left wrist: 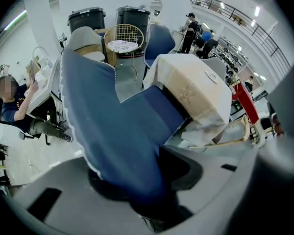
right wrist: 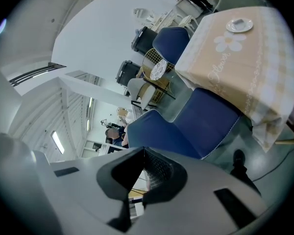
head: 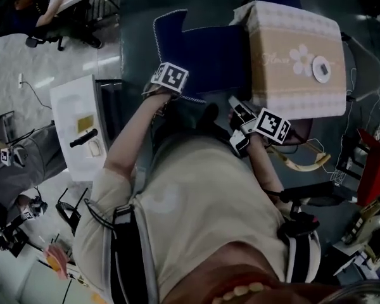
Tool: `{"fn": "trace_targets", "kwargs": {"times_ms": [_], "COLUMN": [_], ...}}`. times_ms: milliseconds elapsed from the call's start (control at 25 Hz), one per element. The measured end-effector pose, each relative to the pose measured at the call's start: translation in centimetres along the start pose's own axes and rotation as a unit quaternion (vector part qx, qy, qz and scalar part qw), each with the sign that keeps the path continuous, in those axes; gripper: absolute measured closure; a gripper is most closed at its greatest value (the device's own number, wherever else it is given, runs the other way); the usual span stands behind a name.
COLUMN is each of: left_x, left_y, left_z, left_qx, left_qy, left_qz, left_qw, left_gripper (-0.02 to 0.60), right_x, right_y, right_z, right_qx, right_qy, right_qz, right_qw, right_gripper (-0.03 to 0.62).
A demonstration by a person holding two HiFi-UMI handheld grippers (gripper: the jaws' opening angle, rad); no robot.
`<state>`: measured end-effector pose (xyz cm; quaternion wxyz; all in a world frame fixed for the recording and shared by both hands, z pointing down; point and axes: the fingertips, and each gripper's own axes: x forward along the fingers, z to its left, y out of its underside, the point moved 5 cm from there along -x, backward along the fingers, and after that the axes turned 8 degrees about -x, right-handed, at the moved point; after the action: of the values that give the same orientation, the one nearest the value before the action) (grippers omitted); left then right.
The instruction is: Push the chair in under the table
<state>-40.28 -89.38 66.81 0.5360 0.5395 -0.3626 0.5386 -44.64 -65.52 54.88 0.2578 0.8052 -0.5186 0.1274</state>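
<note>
L gripper (head: pixel 166 86) is clamped on the top edge of the chair (head: pixel 209 56) back, jaws part-open round its blue cover. R gripper (head: pixel 242 120) has jaws together, empty, by the seat's 5 o'clock corner. In head view the table (head: pixel 285 90) lies at 3 o'clock from the back, seat front already at its cloth, so L is better placed to push along the seat toward 3

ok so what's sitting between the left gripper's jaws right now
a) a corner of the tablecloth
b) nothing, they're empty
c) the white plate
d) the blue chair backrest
d: in the left gripper view the blue chair backrest runs straight down between the jaws of the left gripper, which are closed on its edge.
</note>
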Motion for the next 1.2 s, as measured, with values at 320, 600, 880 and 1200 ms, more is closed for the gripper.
{"fn": "trace_targets", "kwargs": {"times_ms": [320,600,880,1200], "left_x": [0.1,-0.6,-0.6,-0.6], "left_y": [-1.3,-0.5,-1.2,-0.8], "left_z": [-2.0,-0.6,-2.1,-2.8], "left_qx": [0.005,0.003,0.005,0.003], "left_qy": [0.024,-0.003,-0.002,0.002], "left_qz": [-0.005,0.015,0.021,0.015], "left_qw": [0.9997,0.9999,0.9998,0.9999], "left_gripper": [0.407,0.407,0.407,0.407], "right_x": [-1.0,-0.6,-1.5,-2.7], "right_y": [-0.1,-0.4,-1.5,-1.1], "right_z": [-0.3,-0.4,-0.5,-1.4], "right_qx": [0.0,0.0,0.02,0.032], "right_qy": [0.015,0.03,0.02,0.016], "right_qz": [-0.006,-0.011,-0.025,-0.028], "right_qw": [1.0,0.999,0.999,0.999], "right_gripper": [0.582,0.582,0.582,0.582]}}
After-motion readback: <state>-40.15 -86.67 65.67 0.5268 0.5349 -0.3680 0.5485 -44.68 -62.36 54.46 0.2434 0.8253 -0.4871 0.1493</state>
